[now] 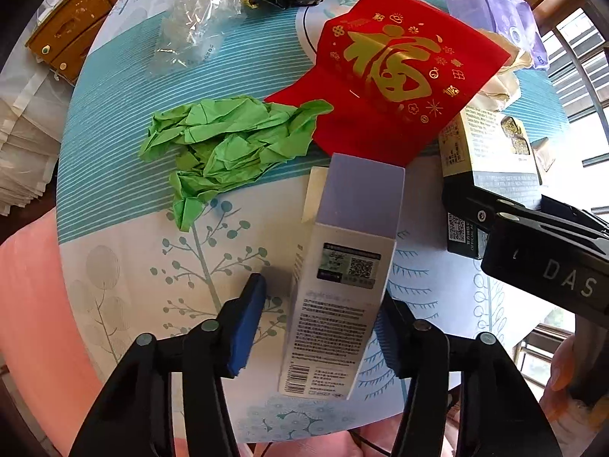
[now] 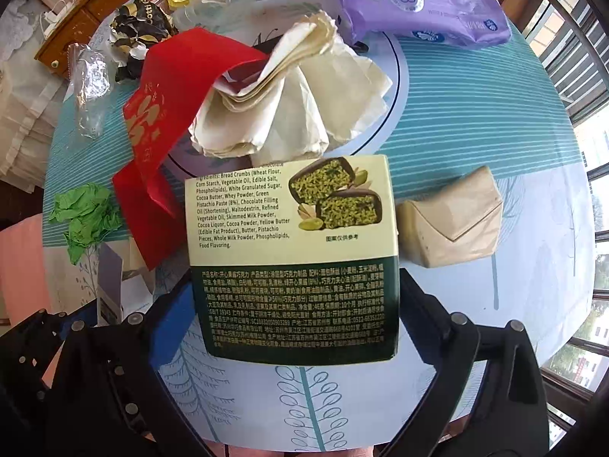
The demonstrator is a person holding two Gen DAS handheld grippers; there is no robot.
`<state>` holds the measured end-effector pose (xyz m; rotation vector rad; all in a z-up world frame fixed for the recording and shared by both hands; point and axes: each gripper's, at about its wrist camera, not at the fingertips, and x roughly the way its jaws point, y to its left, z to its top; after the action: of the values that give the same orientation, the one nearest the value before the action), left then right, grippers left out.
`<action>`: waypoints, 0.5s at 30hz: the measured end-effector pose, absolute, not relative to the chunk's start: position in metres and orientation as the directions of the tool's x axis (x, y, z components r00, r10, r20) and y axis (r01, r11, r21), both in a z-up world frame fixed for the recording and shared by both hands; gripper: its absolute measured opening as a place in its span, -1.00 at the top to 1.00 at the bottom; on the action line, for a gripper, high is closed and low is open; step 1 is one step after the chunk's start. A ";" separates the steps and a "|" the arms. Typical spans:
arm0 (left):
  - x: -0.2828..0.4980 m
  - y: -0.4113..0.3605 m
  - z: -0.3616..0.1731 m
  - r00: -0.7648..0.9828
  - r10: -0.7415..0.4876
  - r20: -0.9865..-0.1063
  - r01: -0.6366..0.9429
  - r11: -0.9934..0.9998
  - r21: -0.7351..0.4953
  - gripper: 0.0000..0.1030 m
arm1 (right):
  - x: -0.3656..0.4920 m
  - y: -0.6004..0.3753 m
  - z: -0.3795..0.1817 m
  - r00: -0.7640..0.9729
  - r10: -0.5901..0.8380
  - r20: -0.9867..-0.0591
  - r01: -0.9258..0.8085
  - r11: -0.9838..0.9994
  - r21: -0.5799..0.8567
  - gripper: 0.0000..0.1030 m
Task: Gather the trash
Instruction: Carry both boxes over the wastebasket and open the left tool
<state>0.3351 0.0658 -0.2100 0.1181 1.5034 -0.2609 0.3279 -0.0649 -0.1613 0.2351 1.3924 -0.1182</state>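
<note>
left tongs (image 1: 318,320) agape around a lilac carton (image 1: 342,278) (right pad touching), crumpled green paper (image 1: 224,141) beyond

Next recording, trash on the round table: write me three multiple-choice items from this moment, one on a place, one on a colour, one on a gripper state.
1. What lies directly left of the red envelope in the left wrist view?
A. crumpled green paper
B. purple bag
C. brown packet

2. What colour is the lower half of the chocolate box?
A. orange
B. dark green
C. pink

3. How does the left gripper stand at the pale lavender box?
A. open, box between its fingers
B. far from the box
C. shut on green paper

Answers: 1 A, the crumpled green paper touches the envelope's left edge. 2 B, dark green panel with white print. 3 A, a gap shows at the left pad.
</note>
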 end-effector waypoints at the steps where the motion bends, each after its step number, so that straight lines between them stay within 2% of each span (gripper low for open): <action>1: 0.336 0.065 -0.212 0.041 -0.105 -0.994 0.244 0.966 -0.092 0.21 | 0.327 -0.064 -0.161 0.183 0.054 -0.982 0.224 0.970 0.095 -0.84; 15: 0.295 0.064 -0.195 0.142 -0.105 -0.984 0.240 0.968 -0.069 0.23 | 0.279 -0.067 -0.117 0.256 0.115 -0.960 0.185 0.969 0.165 -0.82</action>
<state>0.2947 0.0645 -0.1948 0.1146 1.4071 -0.2499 0.2795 -0.0670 -0.1170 0.2650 1.3159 -0.0482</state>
